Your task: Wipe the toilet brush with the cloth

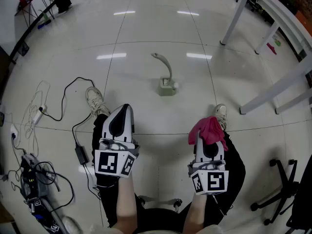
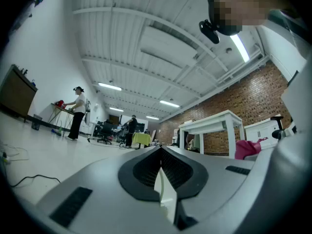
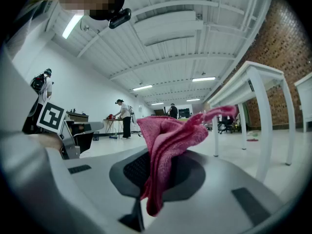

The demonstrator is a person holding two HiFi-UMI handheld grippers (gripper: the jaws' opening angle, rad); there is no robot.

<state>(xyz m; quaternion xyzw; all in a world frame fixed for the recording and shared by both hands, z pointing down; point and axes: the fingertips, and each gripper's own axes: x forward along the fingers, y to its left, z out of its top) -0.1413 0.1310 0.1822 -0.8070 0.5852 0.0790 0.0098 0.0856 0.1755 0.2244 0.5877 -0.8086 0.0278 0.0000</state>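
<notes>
The toilet brush (image 1: 164, 67) stands in its pale square holder (image 1: 166, 87) on the floor ahead of me, its curved handle leaning up and left. My right gripper (image 1: 206, 133) is shut on a pink cloth (image 1: 208, 129), which bunches up out of the jaws (image 3: 168, 145). My left gripper (image 1: 123, 116) is shut with nothing in it; its pads (image 2: 161, 172) meet in the left gripper view. Both grippers are held level above my legs, well short of the brush. The brush does not show in either gripper view.
A white table's legs (image 1: 234, 14) stand at the right, an office chair base (image 1: 283, 189) at the lower right. Black cables and a power brick (image 1: 79, 154) lie on the floor at the left, with more gear (image 1: 34, 184) at the lower left. People stand far off (image 2: 77, 112).
</notes>
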